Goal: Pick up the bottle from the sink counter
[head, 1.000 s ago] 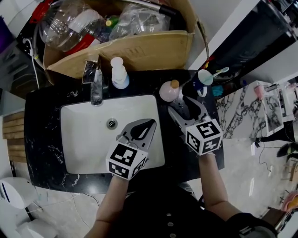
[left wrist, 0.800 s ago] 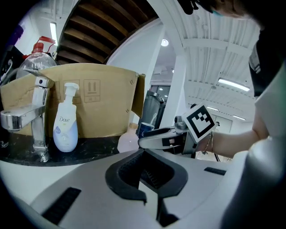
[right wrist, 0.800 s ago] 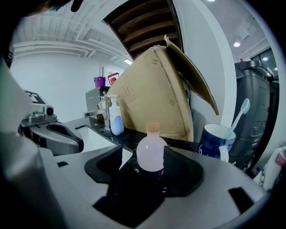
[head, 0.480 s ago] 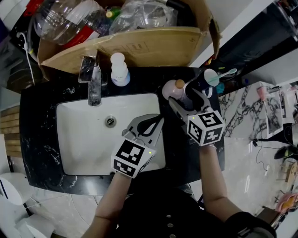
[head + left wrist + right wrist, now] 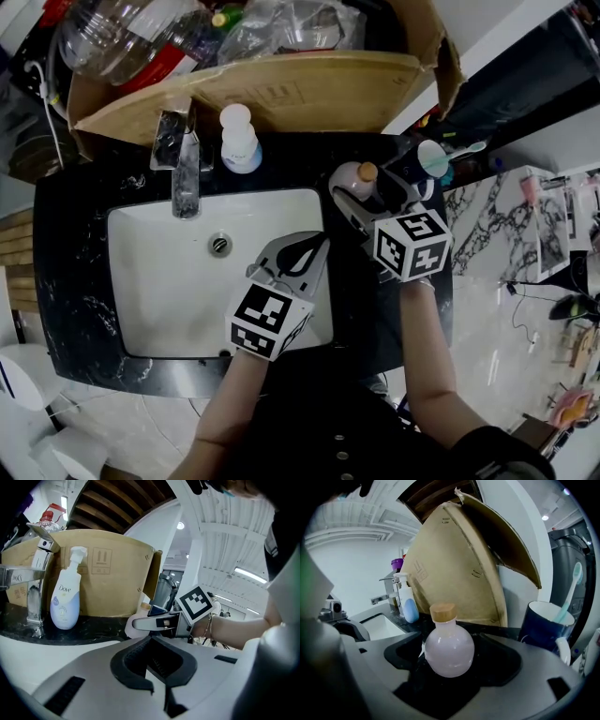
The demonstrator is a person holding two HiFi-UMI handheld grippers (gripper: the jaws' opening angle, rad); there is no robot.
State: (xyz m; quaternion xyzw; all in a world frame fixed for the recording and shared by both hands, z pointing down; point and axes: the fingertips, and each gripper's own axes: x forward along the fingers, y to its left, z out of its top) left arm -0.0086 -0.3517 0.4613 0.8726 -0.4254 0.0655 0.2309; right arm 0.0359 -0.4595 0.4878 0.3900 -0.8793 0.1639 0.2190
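Note:
A round pale-pink bottle (image 5: 351,179) with a wooden cap stands on the black sink counter (image 5: 84,234), to the right of the basin. In the right gripper view the bottle (image 5: 449,651) sits upright between the jaws, with a gap on each side. My right gripper (image 5: 373,195) is open around it, and its jaws have just been opening. My left gripper (image 5: 314,246) hovers over the basin's right half. Its jaw tips meet with nothing between them (image 5: 151,638).
A white sink basin (image 5: 159,281) with a chrome faucet (image 5: 185,164) fills the counter's middle. A Dove pump bottle (image 5: 239,141) stands behind it. A large cardboard box (image 5: 281,94) of plastic bottles leans at the back. A dark blue mug (image 5: 422,164) with a toothbrush stands just right of the pink bottle.
My right gripper has moved forward and down to the pink bottle with its jaws spreading, and the bottle now sits between them. My left gripper has drifted slightly over the basin.

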